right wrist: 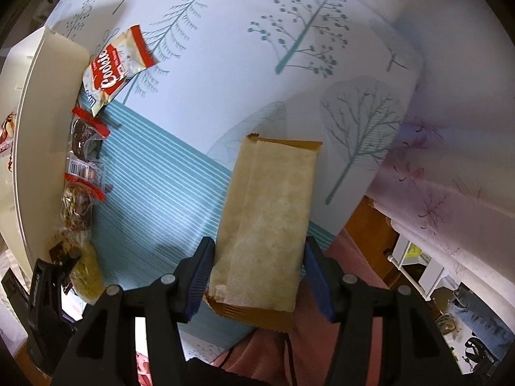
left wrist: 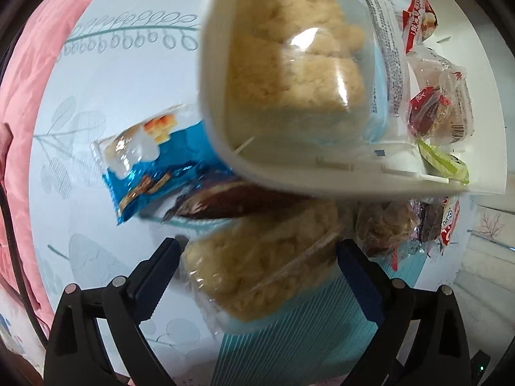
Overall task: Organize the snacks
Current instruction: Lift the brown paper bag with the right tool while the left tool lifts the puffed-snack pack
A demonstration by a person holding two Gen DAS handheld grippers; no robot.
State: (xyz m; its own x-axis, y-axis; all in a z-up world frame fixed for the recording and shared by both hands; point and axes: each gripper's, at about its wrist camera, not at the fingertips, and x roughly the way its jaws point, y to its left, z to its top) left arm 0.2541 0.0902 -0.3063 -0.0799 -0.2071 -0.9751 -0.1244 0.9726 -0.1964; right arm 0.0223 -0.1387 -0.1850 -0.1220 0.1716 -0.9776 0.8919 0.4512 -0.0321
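Observation:
My left gripper [left wrist: 257, 247] points down at the table and stands open, its fingers either side of a clear pack of beige crumbly cakes [left wrist: 257, 270]. A like pack [left wrist: 296, 61] lies in the white bin [left wrist: 212, 103] just beyond. A blue snack pack [left wrist: 151, 167], a dark brown wrapper [left wrist: 225, 201] and a round brown cake pack [left wrist: 383, 225] lie near the bin. My right gripper [right wrist: 257, 257] is shut on a tan wrapped bar [right wrist: 270, 206], held above the tablecloth. A red and white cookie pack [right wrist: 116, 67] lies by the bin [right wrist: 38, 112].
Small red-wrapped and green snacks [left wrist: 434, 109] fill the bin's other compartment. Several small packs [right wrist: 83, 167] line the bin's outer wall. A pink cloth [left wrist: 25, 96] borders the table's left side. A pale curtain [right wrist: 450, 167] hangs past the table's right edge.

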